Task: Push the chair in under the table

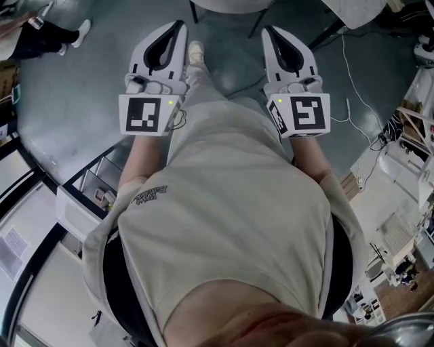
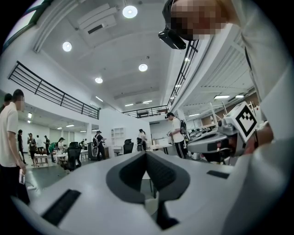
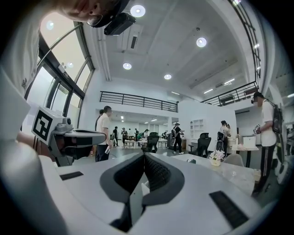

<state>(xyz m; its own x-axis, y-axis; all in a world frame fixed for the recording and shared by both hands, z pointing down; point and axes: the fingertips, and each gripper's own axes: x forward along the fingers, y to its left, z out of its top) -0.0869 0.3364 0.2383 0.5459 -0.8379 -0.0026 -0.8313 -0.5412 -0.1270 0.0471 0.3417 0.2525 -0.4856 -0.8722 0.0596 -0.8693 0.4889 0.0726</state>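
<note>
Both grippers are held level in front of my chest, side by side. My left gripper (image 1: 178, 26) is shut with nothing between its jaws, and in its own view the tips (image 2: 146, 153) meet. My right gripper (image 1: 269, 30) is shut and empty too, tips together (image 3: 144, 155). In the right gripper view a pale table top (image 3: 239, 176) with a small flower pot (image 3: 214, 159) lies ahead to the right, with a grey chair back (image 3: 235, 159) beyond it. A white rounded edge (image 1: 230, 4) on a dark leg (image 1: 193, 13) shows at the top of the head view; I cannot tell whether it is chair or table.
The grey floor (image 1: 81, 108) stretches ahead. A white cable (image 1: 356, 101) trails across it at the right. A person's foot (image 1: 195, 51) is between the grippers. Several people (image 3: 104, 131) and dark office chairs (image 3: 150, 141) stand farther off in the hall. Shelving (image 1: 413, 135) crowds the right side.
</note>
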